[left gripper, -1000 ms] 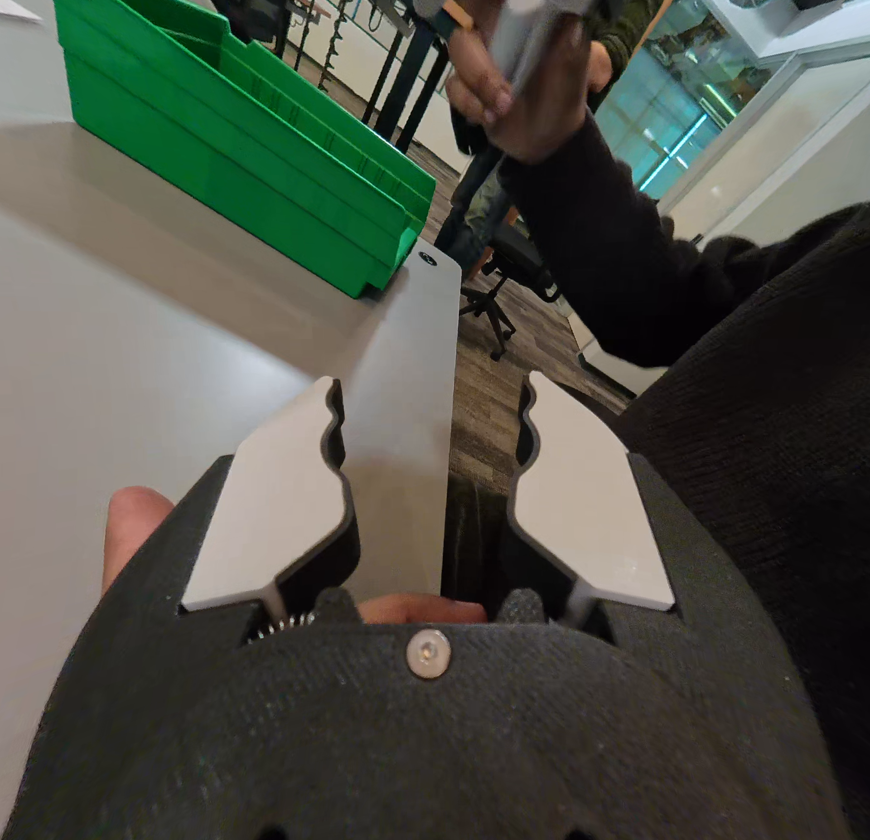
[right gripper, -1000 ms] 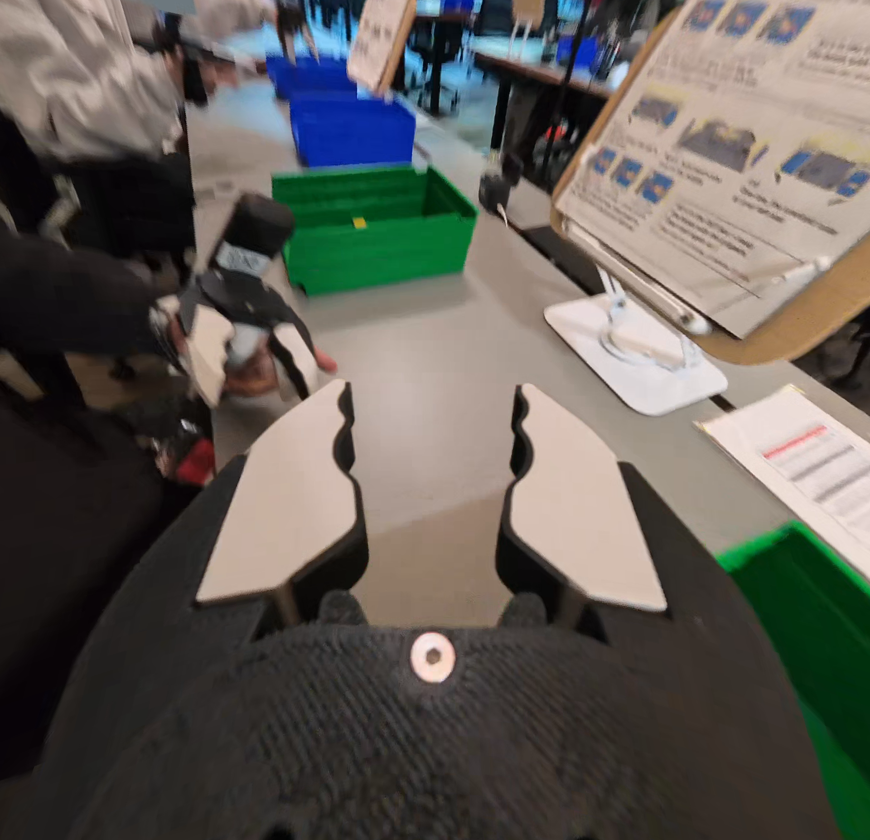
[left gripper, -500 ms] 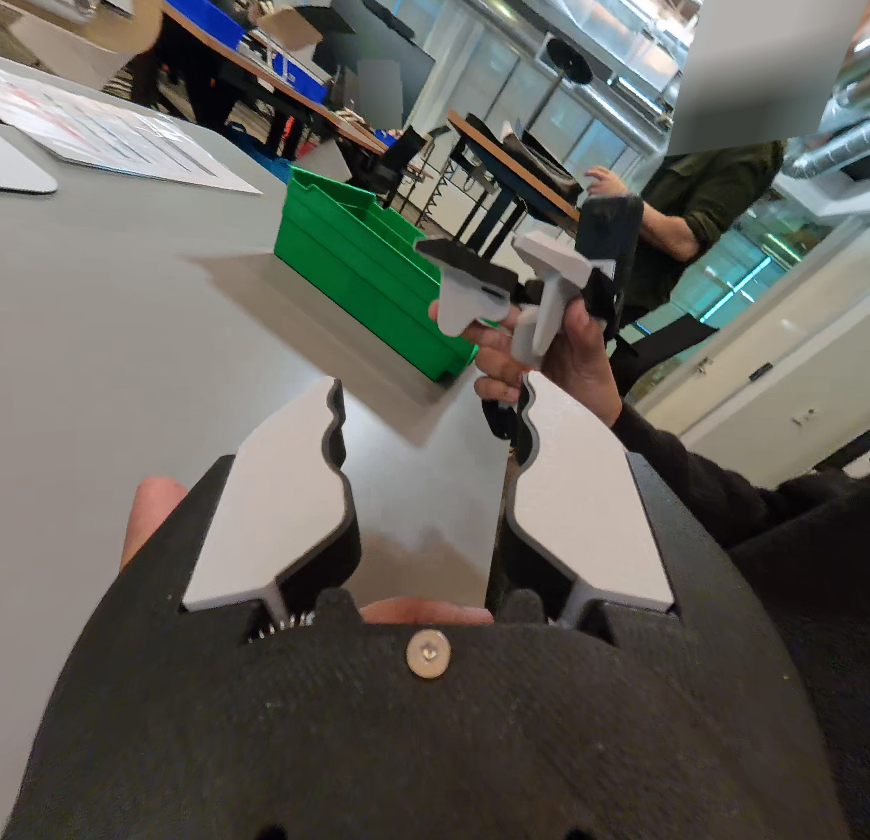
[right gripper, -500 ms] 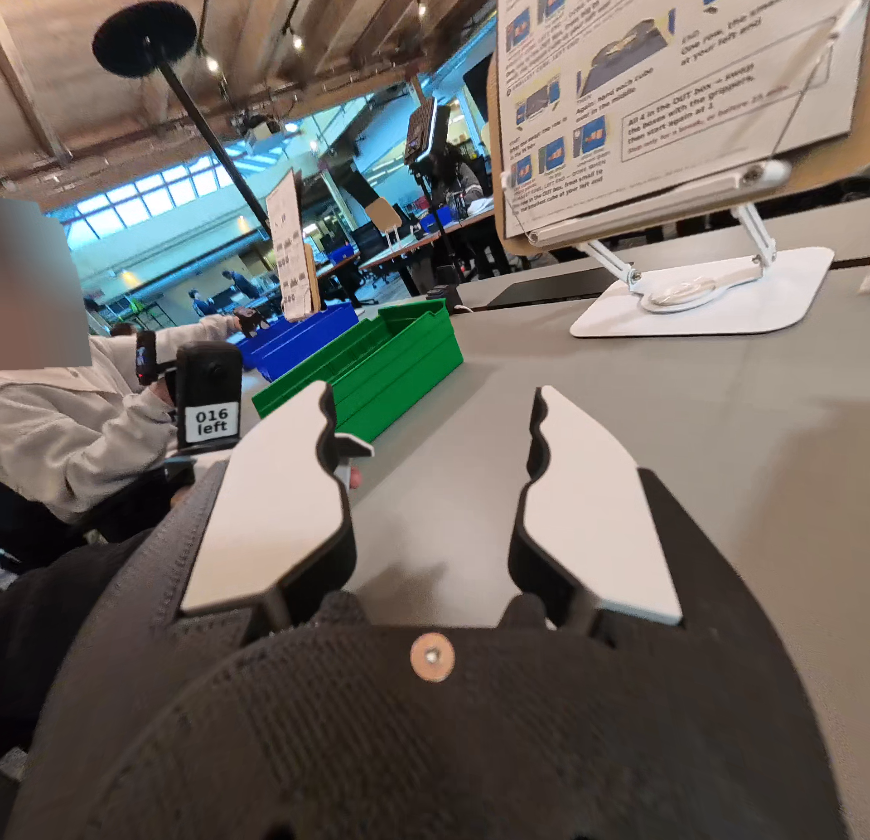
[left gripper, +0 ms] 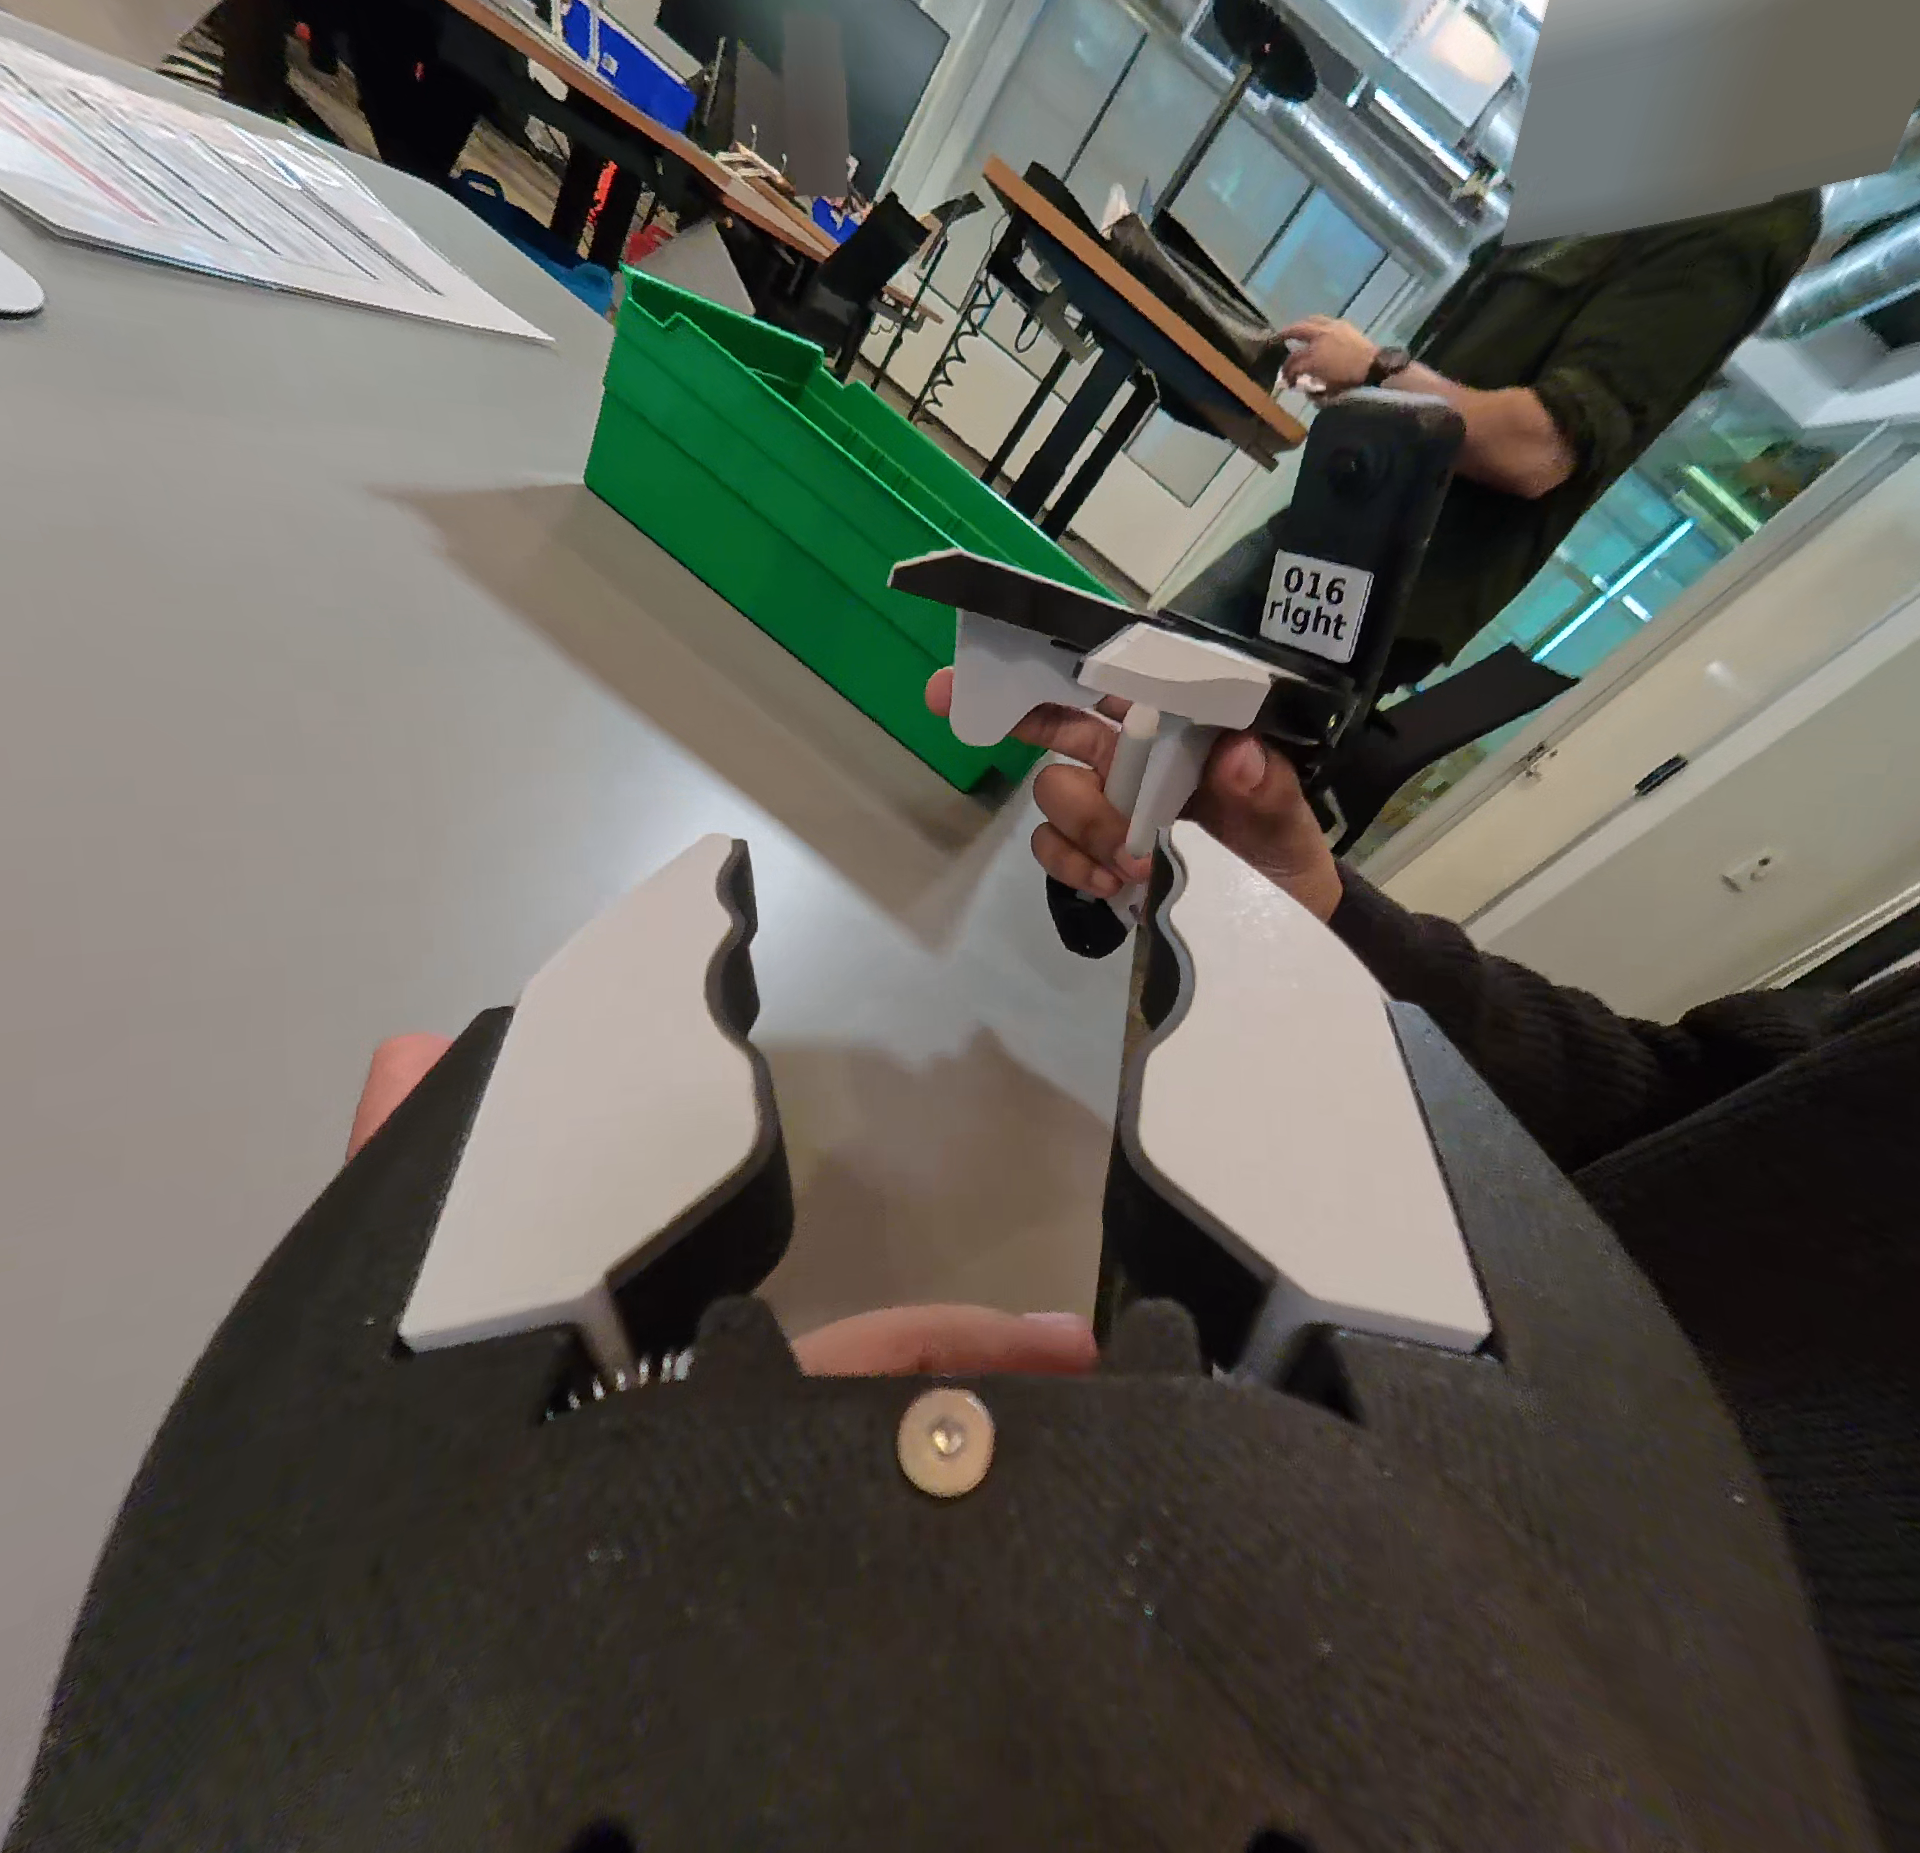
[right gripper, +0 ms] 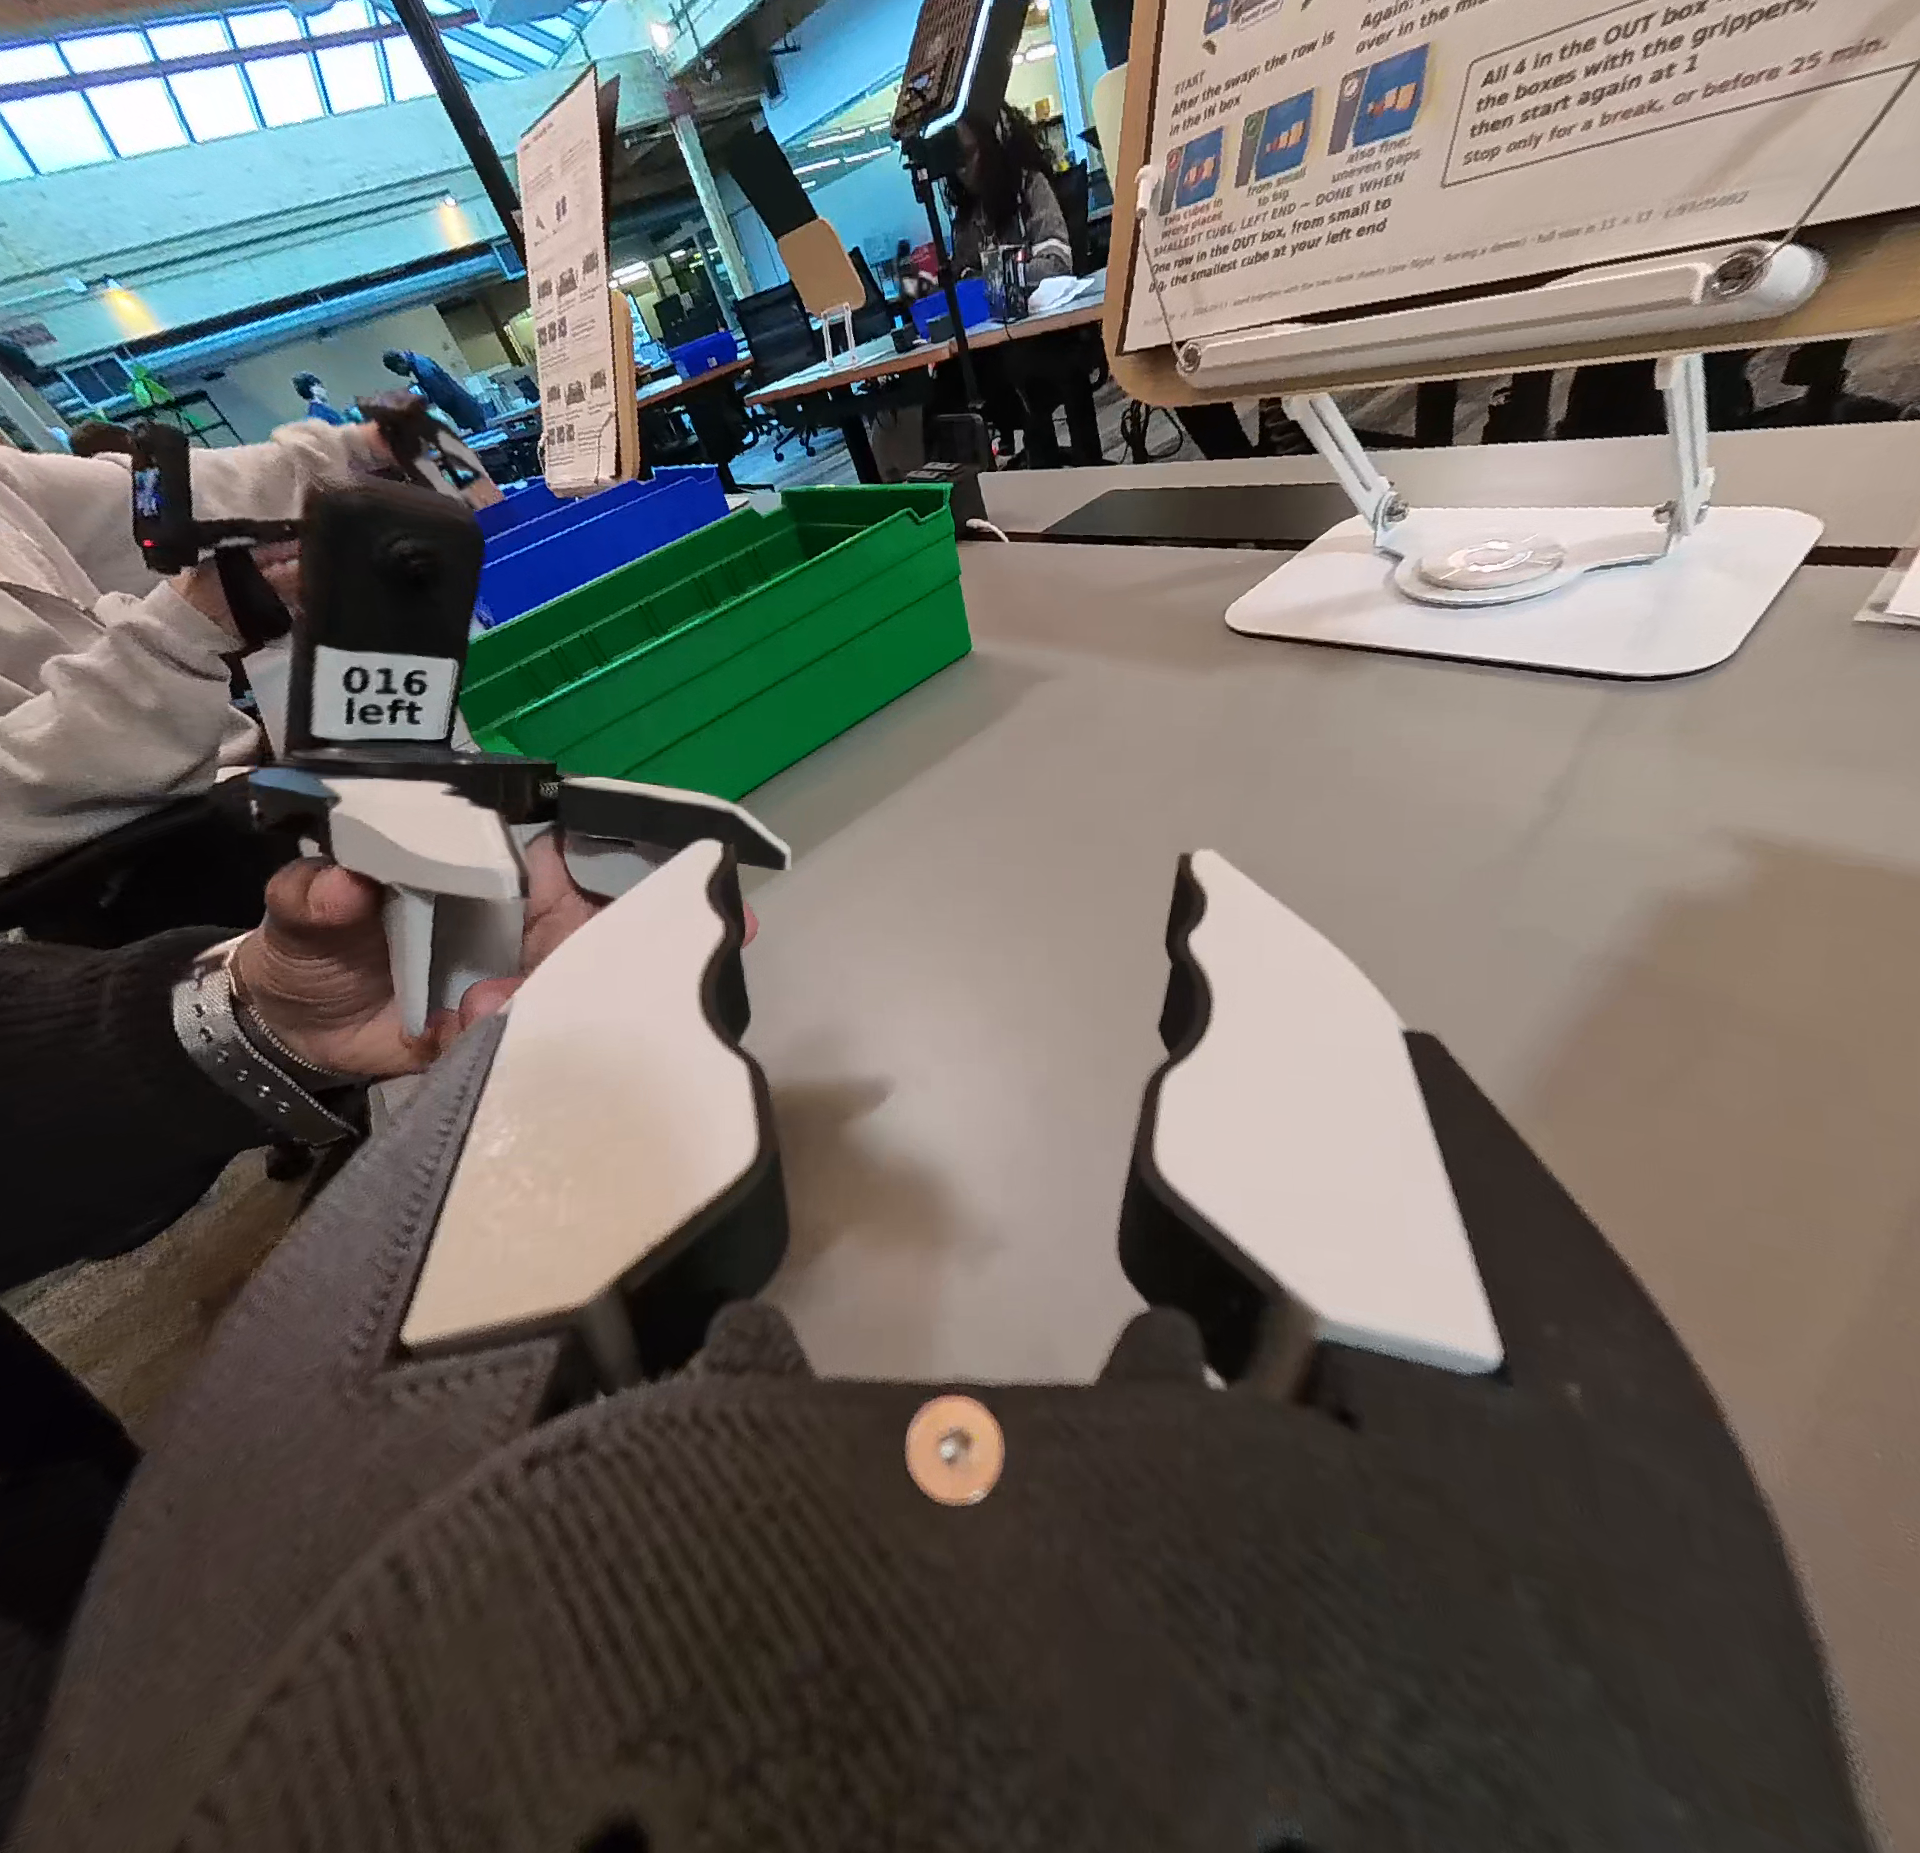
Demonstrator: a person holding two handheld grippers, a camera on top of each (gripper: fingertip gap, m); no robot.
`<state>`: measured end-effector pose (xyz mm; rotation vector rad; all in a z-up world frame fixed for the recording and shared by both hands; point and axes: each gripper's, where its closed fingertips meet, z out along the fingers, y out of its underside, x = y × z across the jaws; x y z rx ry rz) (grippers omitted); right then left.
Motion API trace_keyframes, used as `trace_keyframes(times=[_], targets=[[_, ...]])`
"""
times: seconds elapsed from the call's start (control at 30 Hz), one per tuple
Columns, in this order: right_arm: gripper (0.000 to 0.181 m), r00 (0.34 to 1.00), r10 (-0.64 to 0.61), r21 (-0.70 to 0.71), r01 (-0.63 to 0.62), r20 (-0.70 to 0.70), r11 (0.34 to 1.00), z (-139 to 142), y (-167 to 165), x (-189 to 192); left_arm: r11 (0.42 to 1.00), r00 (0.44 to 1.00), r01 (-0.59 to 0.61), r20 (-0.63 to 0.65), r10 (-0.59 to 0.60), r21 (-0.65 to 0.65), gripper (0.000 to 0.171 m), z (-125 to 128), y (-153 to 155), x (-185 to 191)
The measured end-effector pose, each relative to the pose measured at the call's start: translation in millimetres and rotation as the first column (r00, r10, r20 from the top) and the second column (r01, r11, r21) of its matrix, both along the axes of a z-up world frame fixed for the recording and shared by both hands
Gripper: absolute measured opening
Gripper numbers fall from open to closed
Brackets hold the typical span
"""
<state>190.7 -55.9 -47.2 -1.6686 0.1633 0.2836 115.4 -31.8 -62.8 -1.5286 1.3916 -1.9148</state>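
Observation:
My left gripper [left gripper: 951, 904] is open and empty, held low over the near edge of the grey table [left gripper: 260, 723]. My right gripper [right gripper: 961, 915] is open and empty over the same table [right gripper: 1351, 868]. Each gripper shows in the other's view, held in a hand: the right one [left gripper: 1049, 650] ahead of the left gripper, in front of a green bin [left gripper: 790, 515]; the left one [right gripper: 499, 827] at the left of the right wrist view, near another green bin [right gripper: 748, 650]. Nothing is between either pair of fingers.
A white stand [right gripper: 1527, 588] holds an instruction board [right gripper: 1507, 120] at the table's back right. Printed sheets [left gripper: 208, 203] lie at the far left of the left wrist view. Blue bins [right gripper: 603, 525] stand behind the green one. People sit at other desks [left gripper: 1143, 297] beyond.
Both grippers have swung up from pointing down at the table to near level. Each now faces the other across the near edge. Both stayed open and empty.

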Motion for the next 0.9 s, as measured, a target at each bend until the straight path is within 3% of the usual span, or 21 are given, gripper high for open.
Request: trace_keyframes(times=[0.37,0.9], targets=[[0.081,1.0,0.014,-0.006,-0.014,0.002,1.0,-2,3,-6,0.977,0.999,-0.047,0.022,0.043,0.209,0.079,-6,-5,0],[0.08,0.998,0.051,-0.055,-0.05,0.023,0.997,-11,7,-17,0.991,0.999,-0.05,0.007,0.049,0.128,0.076,-7,-1,1]])
